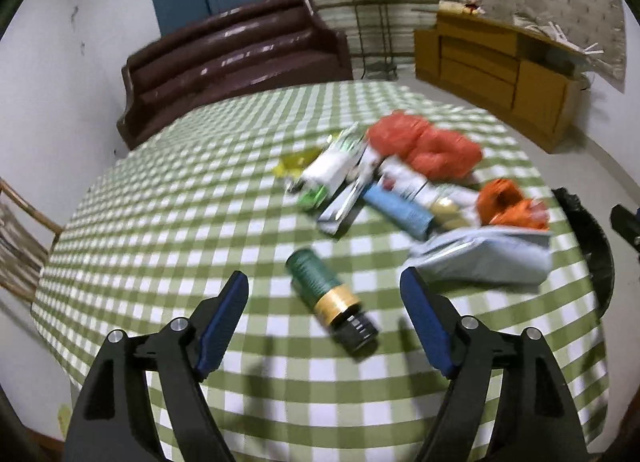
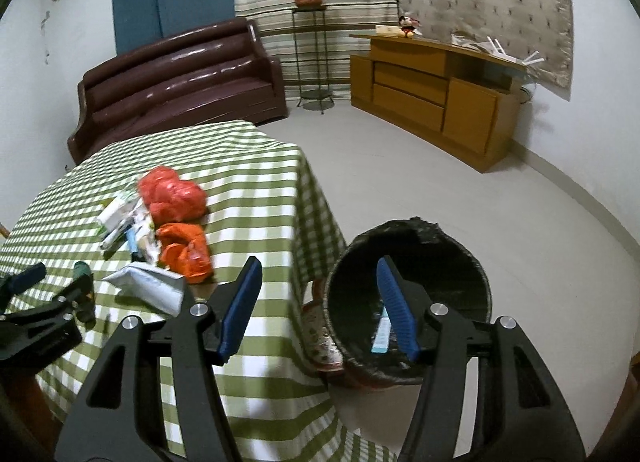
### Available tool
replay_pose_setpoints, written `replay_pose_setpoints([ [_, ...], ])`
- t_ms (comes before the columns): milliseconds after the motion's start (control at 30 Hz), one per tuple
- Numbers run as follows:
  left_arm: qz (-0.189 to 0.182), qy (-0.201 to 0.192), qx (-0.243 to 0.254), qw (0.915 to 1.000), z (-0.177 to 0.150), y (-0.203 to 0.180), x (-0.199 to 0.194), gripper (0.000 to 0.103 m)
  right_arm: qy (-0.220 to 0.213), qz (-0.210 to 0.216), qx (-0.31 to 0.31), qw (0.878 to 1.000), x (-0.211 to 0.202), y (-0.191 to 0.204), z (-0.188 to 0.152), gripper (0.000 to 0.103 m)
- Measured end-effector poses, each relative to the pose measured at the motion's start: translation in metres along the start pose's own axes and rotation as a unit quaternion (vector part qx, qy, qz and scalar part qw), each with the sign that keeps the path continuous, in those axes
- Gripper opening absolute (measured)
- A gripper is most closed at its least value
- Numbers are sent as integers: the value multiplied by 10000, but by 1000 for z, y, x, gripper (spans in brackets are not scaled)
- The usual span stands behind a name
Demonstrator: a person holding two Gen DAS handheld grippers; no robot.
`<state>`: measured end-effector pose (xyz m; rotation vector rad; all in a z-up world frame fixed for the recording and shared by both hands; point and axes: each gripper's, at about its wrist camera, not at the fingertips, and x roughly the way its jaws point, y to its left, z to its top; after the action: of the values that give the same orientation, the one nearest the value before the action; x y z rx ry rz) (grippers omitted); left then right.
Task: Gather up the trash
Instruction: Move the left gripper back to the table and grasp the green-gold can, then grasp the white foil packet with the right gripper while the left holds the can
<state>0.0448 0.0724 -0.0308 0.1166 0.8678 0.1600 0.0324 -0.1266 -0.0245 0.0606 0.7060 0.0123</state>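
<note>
We are mid-collection: our left gripper [image 1: 324,294], jaws wide and empty, lines up on the green bottle [image 1: 330,298] at twelve o'clock, while our right gripper [image 2: 318,298], half open and seemingly empty, hangs over the bin [image 2: 472,262], so closing squarely comes next.

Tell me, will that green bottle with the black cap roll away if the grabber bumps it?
Probably yes: the green bottle is round and lies on its side on the checked tablecloth. It looks hard, so it likely won't squash. Its smooth side might slip between the left gripper fingers.
</note>
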Motion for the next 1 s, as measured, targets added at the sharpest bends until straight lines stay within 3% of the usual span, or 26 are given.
replay_pose_setpoints([
  [333, -500, 465, -264, 9973, -12, 17, 23, 75, 138, 181, -157, 9996, 3, 26, -6, 59],
  [500, -805, 398, -227, 9957, -14, 23, 22, 54, 212, 252, -179, 9993, 8, 33, -8, 59],
  [633, -859, 291, -69, 9959, -14, 26, 20, 28, 248, 300, -199, 9990, 11, 38, -8, 59],
  [1000, -965, 293, -124, 9948, -18, 47, 16, 27, 352, 594, -358, 9970, 17, 64, -9, 59],
])
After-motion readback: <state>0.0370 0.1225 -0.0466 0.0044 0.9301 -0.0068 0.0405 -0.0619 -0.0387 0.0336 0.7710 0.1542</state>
